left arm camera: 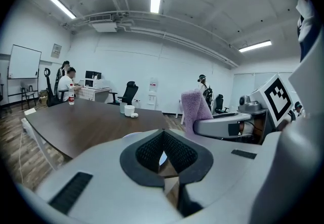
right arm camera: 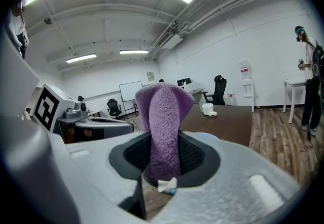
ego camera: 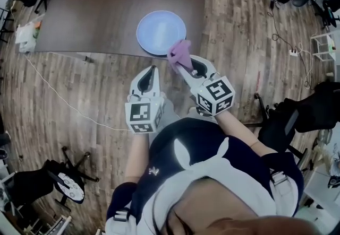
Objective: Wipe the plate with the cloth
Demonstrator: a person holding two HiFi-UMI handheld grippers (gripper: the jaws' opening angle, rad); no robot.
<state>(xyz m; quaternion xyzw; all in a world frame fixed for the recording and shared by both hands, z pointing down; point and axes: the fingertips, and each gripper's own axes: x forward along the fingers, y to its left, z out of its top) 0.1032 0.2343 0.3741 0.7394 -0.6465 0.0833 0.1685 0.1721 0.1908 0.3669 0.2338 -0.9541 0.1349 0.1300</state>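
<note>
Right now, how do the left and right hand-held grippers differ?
The right hand-held gripper is clamped on the purple cloth; the left hand-held gripper holds nothing, jaws together. In the head view the right's cloth overlaps the plate's near rim; the left lies short of the table. Both point toward the plate.

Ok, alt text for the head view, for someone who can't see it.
Seen from above, the right gripper holds a purple cloth near a pale blue plate on a dark table; the left gripper is empty.

The right gripper (right arm camera: pixel 164 160) has its fingers (right arm camera: pixel 196 156) closed on an upright purple cloth (right arm camera: pixel 163 117), a brown table (right arm camera: pixel 225 122) beyond.
</note>
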